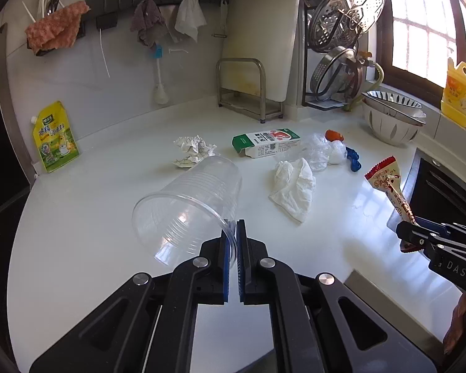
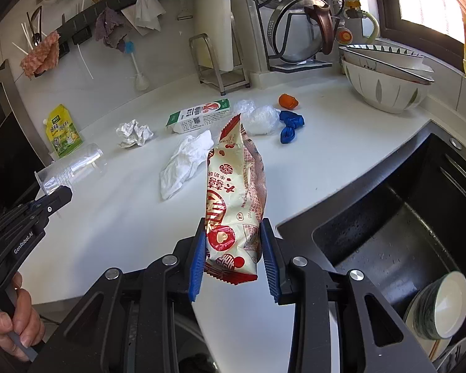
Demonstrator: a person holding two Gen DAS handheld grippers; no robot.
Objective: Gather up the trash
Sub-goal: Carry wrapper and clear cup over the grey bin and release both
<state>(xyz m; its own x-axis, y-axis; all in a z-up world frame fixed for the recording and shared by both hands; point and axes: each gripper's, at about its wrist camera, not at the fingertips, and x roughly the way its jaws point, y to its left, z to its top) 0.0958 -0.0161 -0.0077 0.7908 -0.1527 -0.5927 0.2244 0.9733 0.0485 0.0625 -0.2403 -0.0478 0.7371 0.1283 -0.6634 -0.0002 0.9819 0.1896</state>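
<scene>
The left tongs (image 1: 233,236) pinch the thin rim of a clear plastic cup (image 1: 189,205), lifted off the tabletop (image 1: 108,264). The right tongs (image 2: 233,248) squeeze a snack wrapper (image 2: 236,192) that stands up ahead of them. The cup's slick rim could slip free; the wrapper may slide out if tilted.
</scene>
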